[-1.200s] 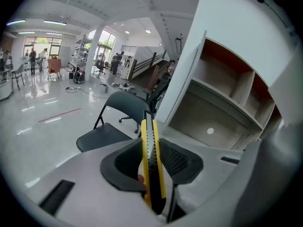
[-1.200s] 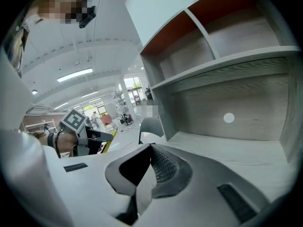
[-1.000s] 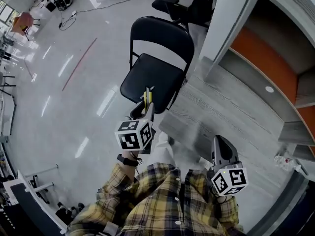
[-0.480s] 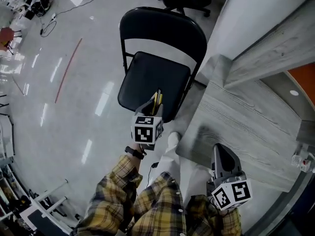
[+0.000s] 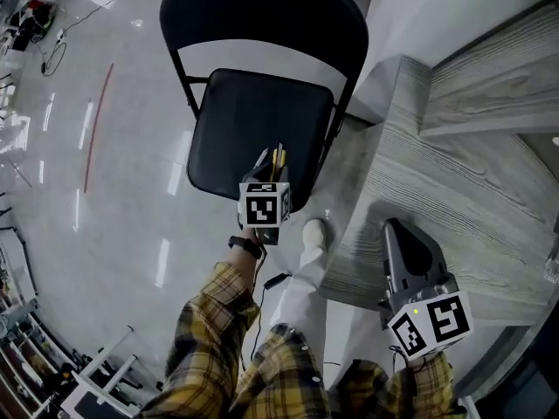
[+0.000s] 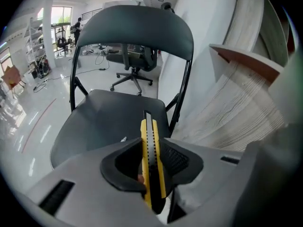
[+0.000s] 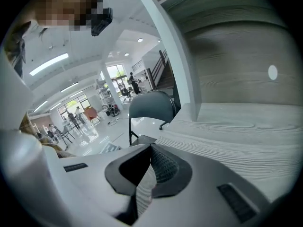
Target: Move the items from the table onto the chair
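Note:
My left gripper [image 5: 272,166] [image 6: 150,152] is shut on a yellow and black utility knife [image 6: 150,145] [image 5: 279,157], which stands on edge between the pads and pokes forward. It hovers over the front edge of the black folding chair's seat [image 5: 253,120] [image 6: 104,122]. The seat is bare. My right gripper [image 5: 403,250] [image 7: 144,181] is shut with nothing in it, low over the near part of the grey wood-grain table [image 5: 454,190] [image 7: 236,136].
A white pillar [image 5: 419,11] rises behind the table, right of the chair back [image 5: 262,7]. Glossy white floor [image 5: 105,190] spreads to the left, with an office chair [image 6: 130,63], cables and racks far off. The person's plaid sleeves [image 5: 210,339] fill the bottom.
The left gripper with the knife has moved forward, from short of the chair to over the seat's front edge. The right gripper has stayed shut over the table.

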